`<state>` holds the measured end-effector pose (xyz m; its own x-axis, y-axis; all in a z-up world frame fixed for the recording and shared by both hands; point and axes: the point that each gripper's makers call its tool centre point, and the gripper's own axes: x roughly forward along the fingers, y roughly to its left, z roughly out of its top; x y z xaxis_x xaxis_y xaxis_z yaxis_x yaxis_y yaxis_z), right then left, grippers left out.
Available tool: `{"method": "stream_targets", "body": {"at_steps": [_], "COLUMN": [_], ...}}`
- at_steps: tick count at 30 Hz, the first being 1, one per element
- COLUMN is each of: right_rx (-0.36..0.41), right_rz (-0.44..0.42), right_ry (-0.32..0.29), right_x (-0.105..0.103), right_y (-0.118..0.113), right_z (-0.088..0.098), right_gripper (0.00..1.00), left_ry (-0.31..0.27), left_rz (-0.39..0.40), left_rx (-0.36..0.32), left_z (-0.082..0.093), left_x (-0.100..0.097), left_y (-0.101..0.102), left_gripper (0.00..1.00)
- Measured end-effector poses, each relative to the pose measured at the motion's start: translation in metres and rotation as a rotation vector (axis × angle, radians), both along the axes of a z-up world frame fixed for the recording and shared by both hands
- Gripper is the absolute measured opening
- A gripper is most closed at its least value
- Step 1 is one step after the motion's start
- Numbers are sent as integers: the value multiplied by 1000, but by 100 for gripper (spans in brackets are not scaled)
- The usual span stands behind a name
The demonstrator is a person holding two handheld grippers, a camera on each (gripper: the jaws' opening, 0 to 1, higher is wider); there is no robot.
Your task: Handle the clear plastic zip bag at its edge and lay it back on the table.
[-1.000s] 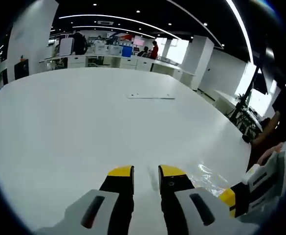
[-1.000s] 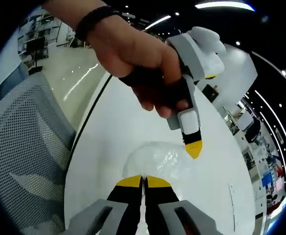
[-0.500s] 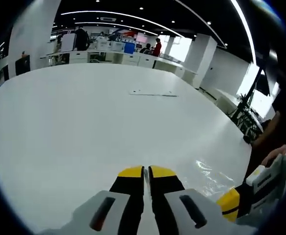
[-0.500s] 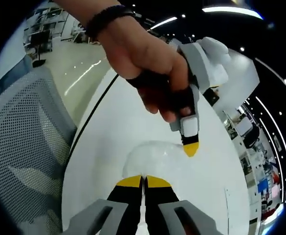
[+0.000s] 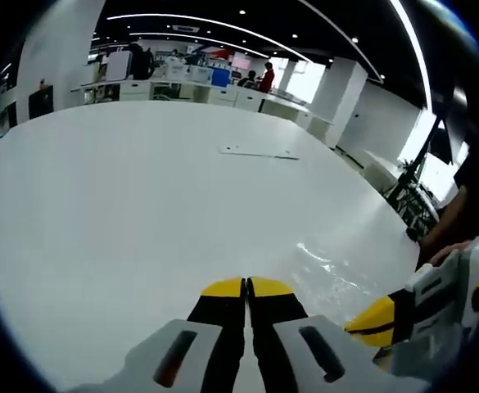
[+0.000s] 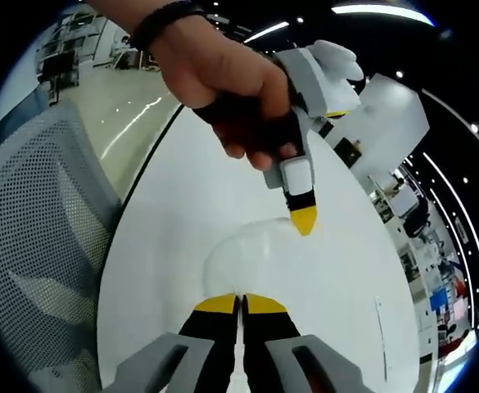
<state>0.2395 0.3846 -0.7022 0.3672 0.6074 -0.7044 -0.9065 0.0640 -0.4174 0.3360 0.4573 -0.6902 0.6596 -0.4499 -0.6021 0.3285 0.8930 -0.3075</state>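
Observation:
The clear plastic zip bag (image 6: 251, 260) lies crumpled on the white table (image 6: 173, 213), stretched between both grippers. My right gripper (image 6: 241, 300) is shut, its yellow tips on the bag's near edge. A hand holds my left gripper (image 6: 303, 221), whose yellow tip meets the bag's far edge. In the left gripper view my left gripper (image 5: 246, 286) is shut, and the bag (image 5: 325, 270) glints just right of its tips. The right gripper (image 5: 374, 321) enters that view from the lower right.
A grey mesh chair (image 6: 34, 229) stands by the table's edge, left in the right gripper view. A flat white sheet (image 5: 258, 152) lies further out on the table (image 5: 124, 196). A person's arm (image 5: 452, 237) is at the right, and office desks (image 5: 165, 88) stand far behind.
My left gripper's jaws went from open to shut at the bag's edge. The left gripper has shifted slightly over the bag. The right gripper stays shut.

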Motion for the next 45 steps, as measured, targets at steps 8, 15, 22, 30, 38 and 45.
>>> {"method": "stream_targets", "body": {"at_steps": [8,15,22,30,38,45], "right_rx": [6,2,26,163,276,343], "right_rz": [-67,-135,-198,-273,-346,-434], "right_ry": [35,65,121,187,248,341], "right_x": [10,19,19,14,15,9], "right_y": [-15,-31,-37,-22,11,33], "right_z": [-10,-19,-26,-9,-7,-13], "right_gripper": [0,0,3,22,40,46], "left_ry": [-2,-9,-12,-26,-37,-46], "left_rz": [2,23,100,137,141,148], "left_rx": [-13,-31,-51,-46,-42,-34], "left_z": [3,6,2,7,13,16], "left_x": [-8,-14,-14,-13,-12,-13], "left_y": [-1,0,8,11,8,8], "left_gripper": [0,0,0,0,0,0]}}
